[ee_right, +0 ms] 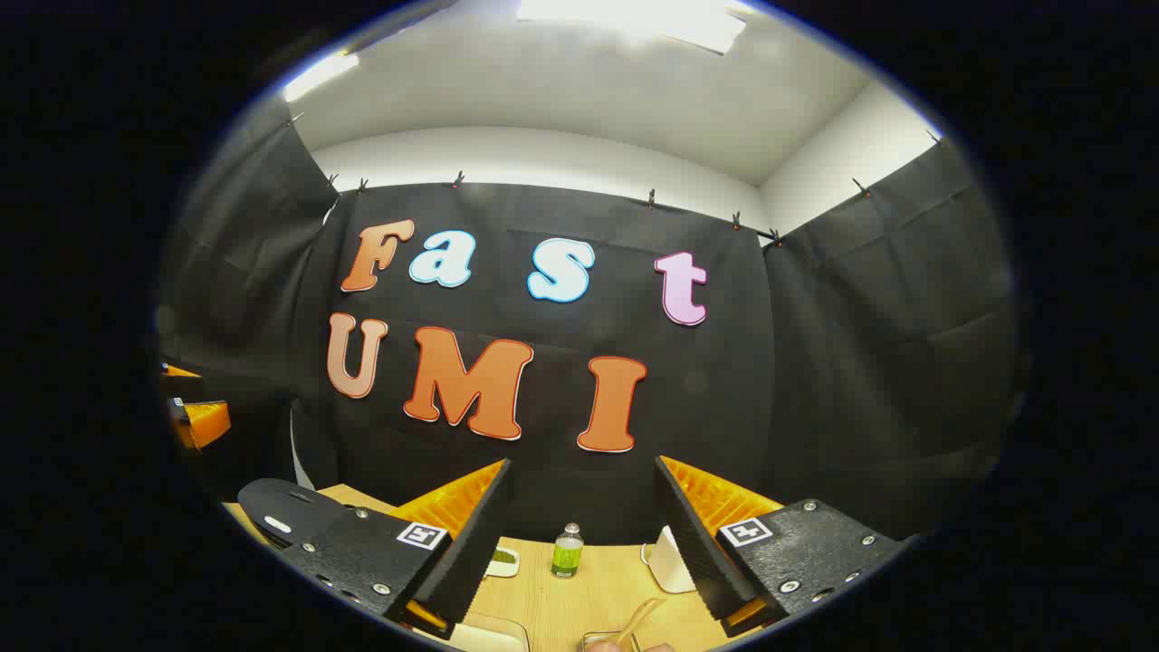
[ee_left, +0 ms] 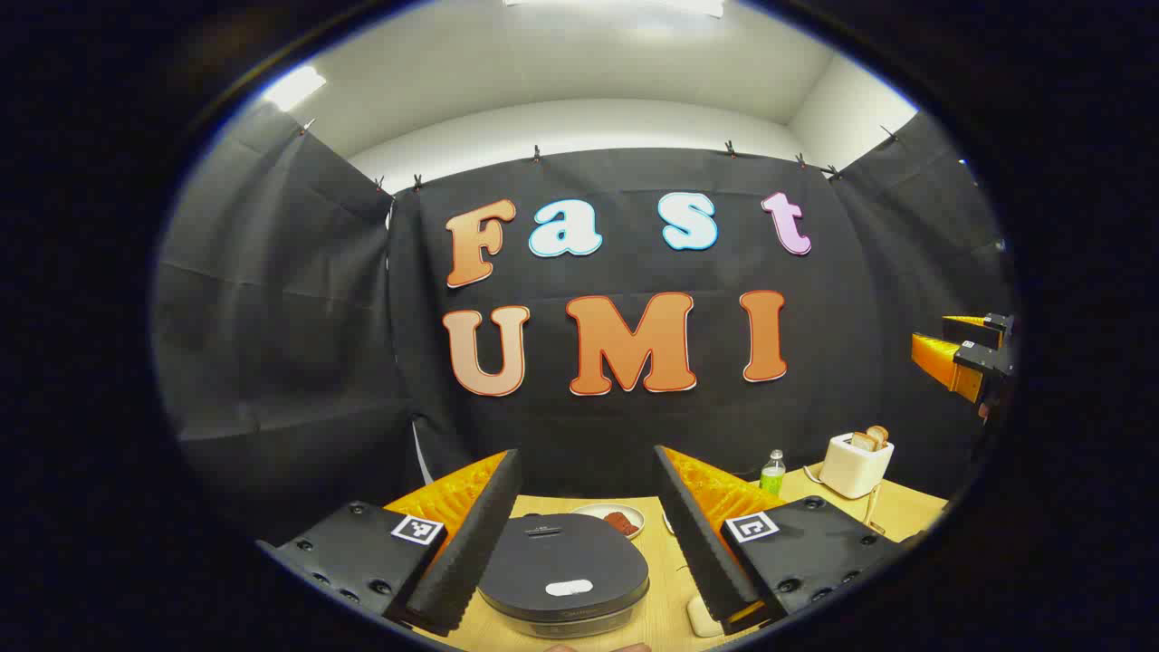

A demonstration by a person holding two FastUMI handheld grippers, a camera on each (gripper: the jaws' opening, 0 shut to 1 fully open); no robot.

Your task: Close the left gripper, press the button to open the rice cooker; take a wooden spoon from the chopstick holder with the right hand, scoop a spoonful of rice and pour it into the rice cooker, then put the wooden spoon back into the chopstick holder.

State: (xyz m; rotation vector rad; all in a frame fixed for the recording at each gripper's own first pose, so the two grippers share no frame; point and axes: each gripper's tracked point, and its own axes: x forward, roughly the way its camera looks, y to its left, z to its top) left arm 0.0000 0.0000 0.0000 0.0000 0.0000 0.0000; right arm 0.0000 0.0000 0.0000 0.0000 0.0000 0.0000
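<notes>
L gripper [ee_left: 579, 534] is spread wide, empty, hovering w/ the rice cooker [ee_left: 563, 572] framed between its fingers. Lid is down and its pale button [ee_left: 569, 588] faces up, so the gripper looks lined up for the press, but it must close first. R gripper [ee_right: 579, 534] is also wide, empty, held over the tabletop [ee_right: 589, 593], prob. waiting its turn. Just beyond: a green bottle [ee_right: 568, 552] and a white toaster [ee_right: 672, 561]. Behind the cooker sits a small plate [ee_left: 608, 516]. Can't make out spoon or chopstick holder.
</notes>
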